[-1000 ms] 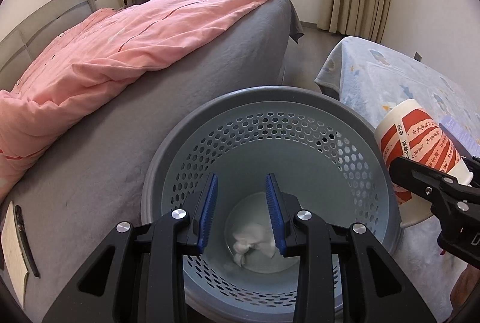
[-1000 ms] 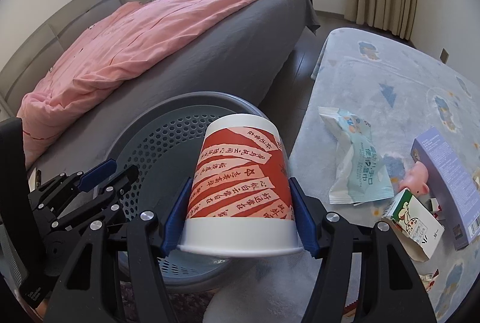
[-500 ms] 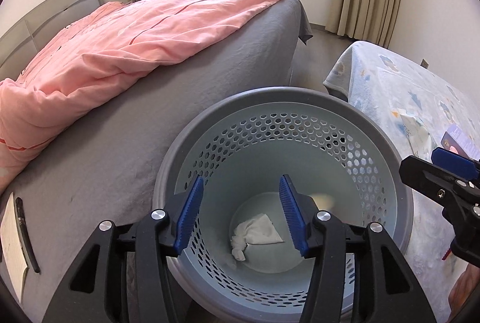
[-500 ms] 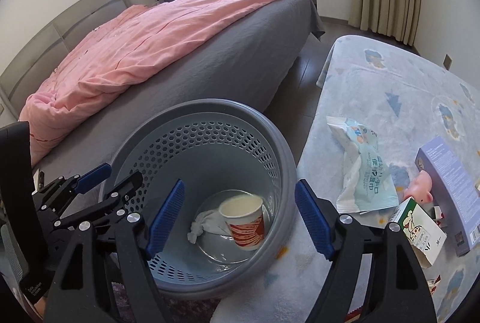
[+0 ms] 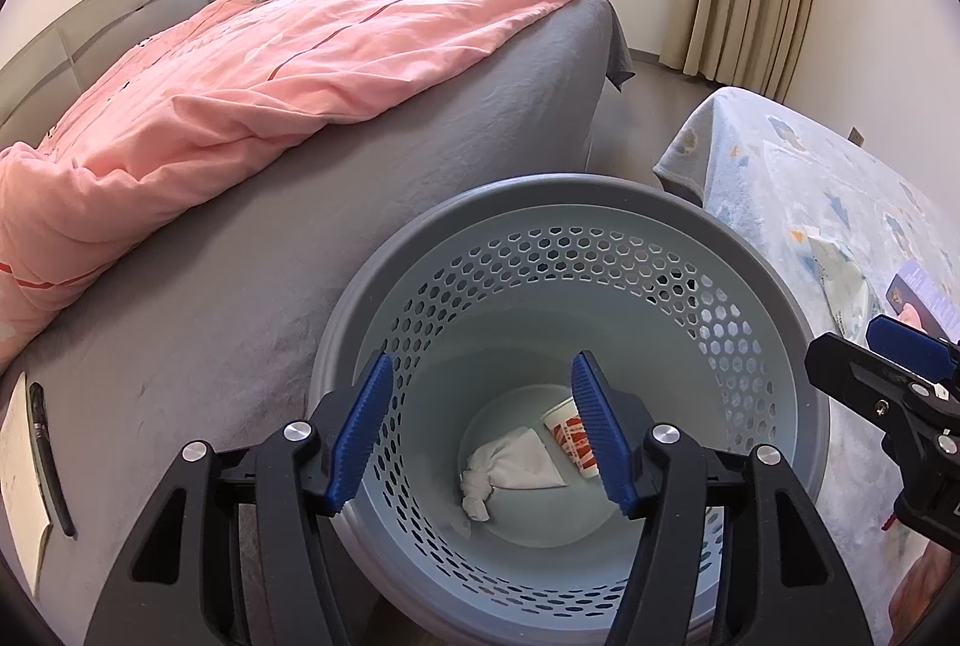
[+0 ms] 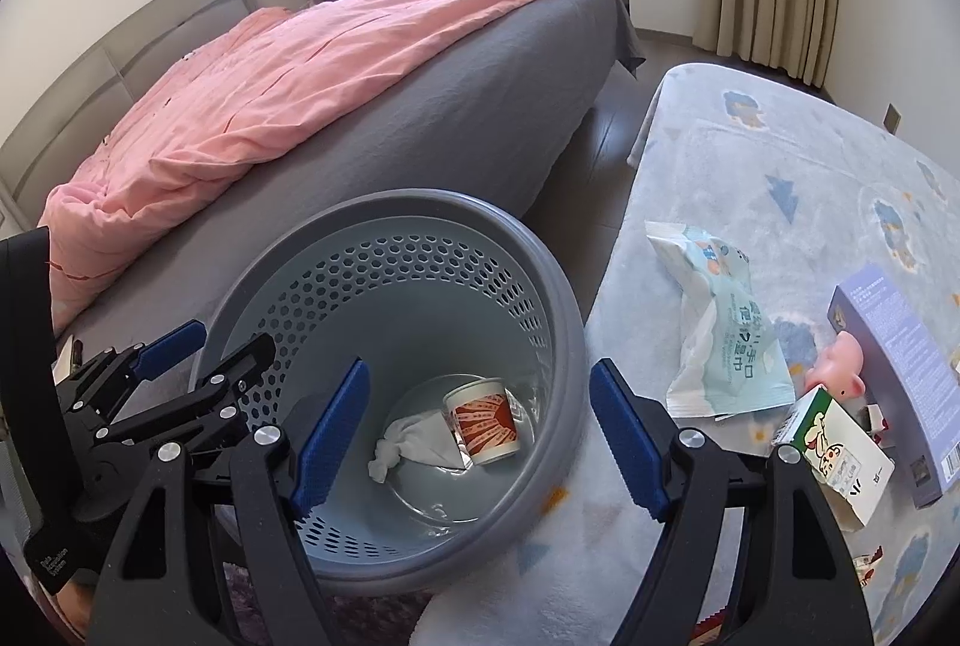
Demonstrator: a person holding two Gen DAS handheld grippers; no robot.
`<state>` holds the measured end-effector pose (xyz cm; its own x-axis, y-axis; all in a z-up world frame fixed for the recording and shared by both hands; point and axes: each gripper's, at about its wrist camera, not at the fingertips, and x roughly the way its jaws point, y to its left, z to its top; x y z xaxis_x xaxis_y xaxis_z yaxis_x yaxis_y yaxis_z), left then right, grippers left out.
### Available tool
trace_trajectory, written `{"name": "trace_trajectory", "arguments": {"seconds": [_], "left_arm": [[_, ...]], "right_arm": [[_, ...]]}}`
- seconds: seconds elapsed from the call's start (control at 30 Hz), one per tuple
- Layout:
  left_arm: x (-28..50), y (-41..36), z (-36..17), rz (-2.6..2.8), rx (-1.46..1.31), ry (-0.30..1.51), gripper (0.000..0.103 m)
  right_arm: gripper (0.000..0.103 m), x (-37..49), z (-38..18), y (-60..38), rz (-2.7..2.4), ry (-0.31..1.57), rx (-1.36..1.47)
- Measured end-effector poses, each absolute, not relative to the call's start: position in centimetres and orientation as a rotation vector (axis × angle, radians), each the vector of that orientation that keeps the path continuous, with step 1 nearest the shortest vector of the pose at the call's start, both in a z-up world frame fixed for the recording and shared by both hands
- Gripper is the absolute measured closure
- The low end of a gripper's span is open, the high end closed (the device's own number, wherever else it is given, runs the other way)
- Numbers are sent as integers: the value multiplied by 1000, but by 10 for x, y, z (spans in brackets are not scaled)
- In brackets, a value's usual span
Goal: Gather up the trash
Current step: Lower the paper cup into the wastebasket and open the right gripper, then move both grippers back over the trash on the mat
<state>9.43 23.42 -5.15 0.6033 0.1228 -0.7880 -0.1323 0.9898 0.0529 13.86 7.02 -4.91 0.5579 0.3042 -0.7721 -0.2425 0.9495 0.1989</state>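
A grey perforated trash basket (image 5: 600,202) (image 6: 540,280) stands on the floor between the bed and a low table. In it lie a red-and-white paper cup (image 5: 567,433) (image 6: 483,421) and a crumpled white tissue (image 5: 510,469) (image 6: 408,439). My left gripper (image 5: 483,427) is open and empty above the basket. My right gripper (image 6: 480,433) is open and empty over the basket's right rim; it shows at the right edge of the left wrist view (image 5: 888,382). On the table lie a light-blue wipes packet (image 6: 720,334), a small milk carton (image 6: 840,454) and a purple box (image 6: 900,382).
A bed with grey sheet (image 5: 300,238) and pink duvet (image 5: 270,63) lies left of the basket. The low table has a pale blue cloth (image 6: 780,153). A pink pig toy (image 6: 840,364) sits by the purple box. Curtains and a window are at the back.
My right gripper opened and let the paper cup go; the cup fell into the basket and lies beside the tissue. My left gripper opened wider. Both grippers drew back a little.
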Motion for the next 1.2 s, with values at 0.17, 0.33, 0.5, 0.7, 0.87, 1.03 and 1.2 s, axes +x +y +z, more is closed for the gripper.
{"name": "trace_trajectory", "arguments": {"seconds": [0.17,0.33,0.5,0.7,0.87,1.03,1.2], "left_arm": [[94,234,-50,144,-15,906,39],[93,232,-49,138,-15,905,38],[92,231,-47,136,-22,902,37],[87,227,-43,131,-9,889,37],[81,219,-38,124,15,882,37],[70,210,-31,110,33,879,37],[56,204,-26,108,14,886,37]], "right_arm": [[29,138,-52,67,311,931,69],[29,137,-52,64,302,930,67],[29,132,-52,61,295,933,66],[29,123,-46,51,275,925,61],[29,113,-35,28,235,916,86],[29,100,-22,4,193,900,99],[29,82,-16,-19,153,898,101]]}}
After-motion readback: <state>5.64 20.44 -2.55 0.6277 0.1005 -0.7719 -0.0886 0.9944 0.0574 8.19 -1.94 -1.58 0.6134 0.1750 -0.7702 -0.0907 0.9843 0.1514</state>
